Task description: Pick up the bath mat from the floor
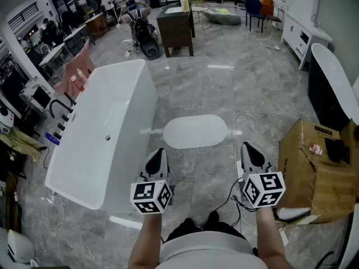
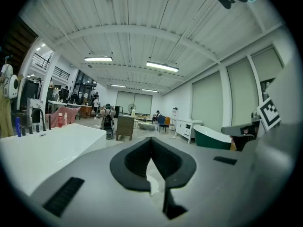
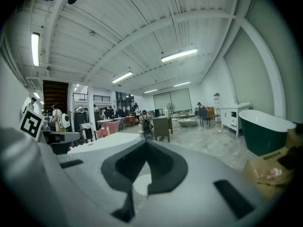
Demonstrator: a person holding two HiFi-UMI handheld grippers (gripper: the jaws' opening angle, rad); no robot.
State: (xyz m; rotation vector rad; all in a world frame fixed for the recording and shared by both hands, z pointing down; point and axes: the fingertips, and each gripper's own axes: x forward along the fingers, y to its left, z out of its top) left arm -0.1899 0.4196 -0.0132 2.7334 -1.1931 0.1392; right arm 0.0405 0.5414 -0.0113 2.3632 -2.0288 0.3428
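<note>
The floor (image 1: 224, 83) is seen steeply from head height; both gripper views are aimed level across it, low down; the bathtub (image 1: 112, 122) is shared.

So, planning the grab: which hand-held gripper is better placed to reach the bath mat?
Probably left: the left hand-held gripper hovers just short of the bath mat; the right hand-held gripper sits farther aside.

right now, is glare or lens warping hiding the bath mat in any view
Head view: the pale oval bath mat is sharp and evenly lit, with lamp glare streaking the glossy grey marble floor beyond it. Left gripper view and right gripper view: strong fisheye bending, black corners, bright white ceiling strip lights.
</note>
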